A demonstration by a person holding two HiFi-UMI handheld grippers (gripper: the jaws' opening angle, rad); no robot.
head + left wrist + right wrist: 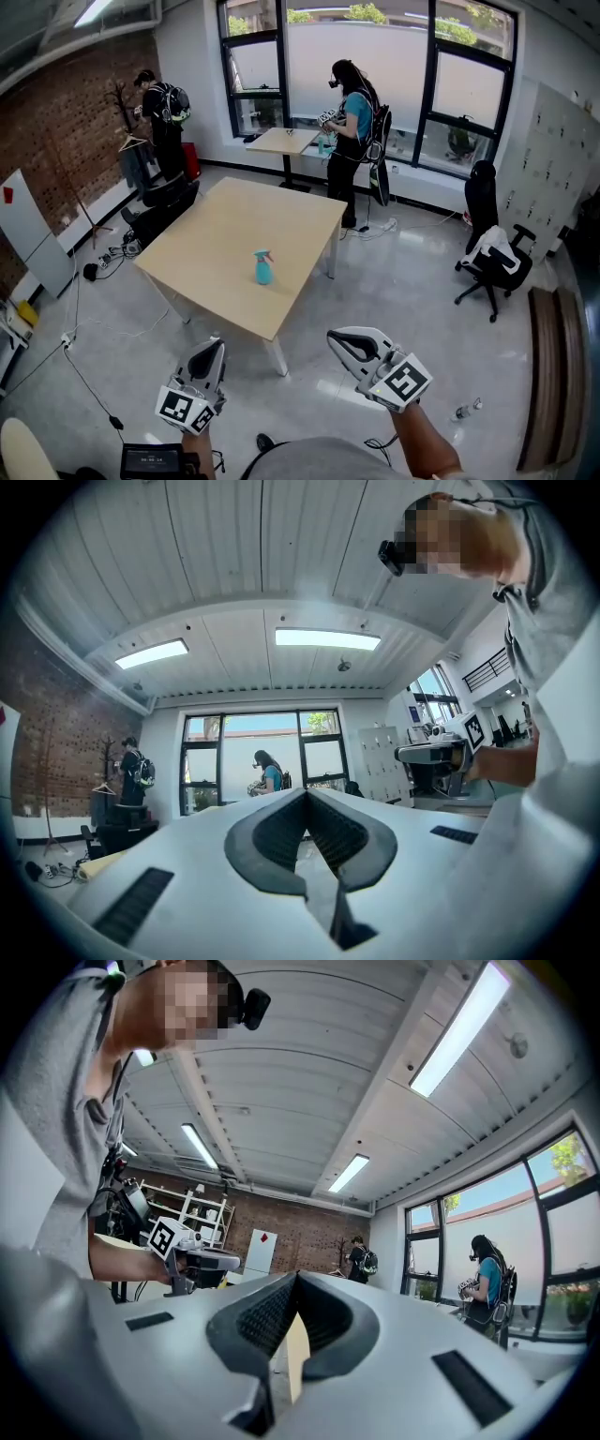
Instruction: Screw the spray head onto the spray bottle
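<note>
A teal spray bottle [263,268] stands upright on the near part of a light wooden table [225,234], its spray head on top. My left gripper [217,345] is low at the left, short of the table's near corner, jaws shut and empty. At the lower centre right my right gripper [336,339] is held over the floor, also shut with nothing in it. In the left gripper view the shut tips [306,792] point toward the windows. The right gripper view shows its closed tips [296,1275] and the left gripper [202,1261] beside it.
A person [352,122] stands at a smaller table [281,141] by the windows; another person [164,117] stands at the back left near a coat stand. A black office chair [492,258] sits at the right. Cables [94,328] lie on the floor at the left.
</note>
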